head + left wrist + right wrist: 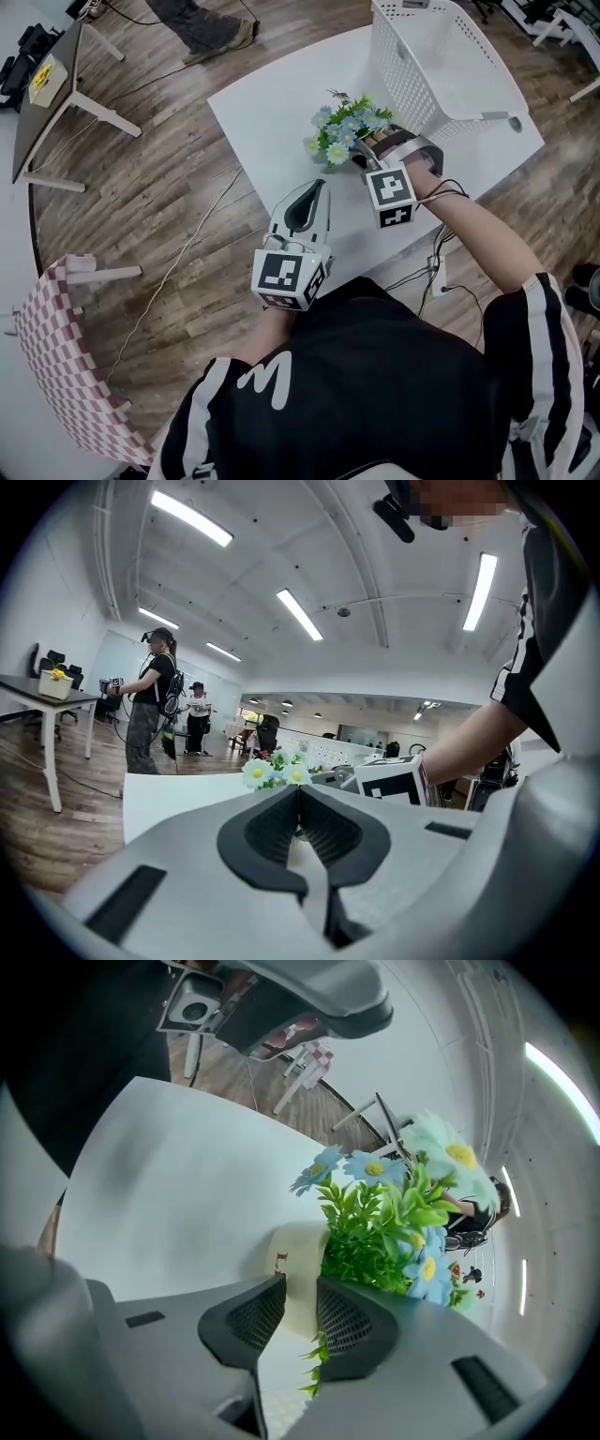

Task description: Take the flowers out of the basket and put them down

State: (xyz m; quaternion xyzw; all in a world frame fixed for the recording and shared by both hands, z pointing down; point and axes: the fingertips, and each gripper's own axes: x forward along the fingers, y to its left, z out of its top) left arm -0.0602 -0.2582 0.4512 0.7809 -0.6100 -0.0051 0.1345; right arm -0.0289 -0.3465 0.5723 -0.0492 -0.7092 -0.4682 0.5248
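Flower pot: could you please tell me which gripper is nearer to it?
Right. The right gripper has the flower pot at its jaws; the left gripper hangs apart, nearer the person.

The head view looks steeply down from above onto the white table point(281, 103), the left gripper point(317, 187) and the right gripper point(372, 147). The left gripper view sits low, facing forward across the tabletop. The right gripper view is close up. All 3 share the flowers point(342, 131) ahead of the jaws.
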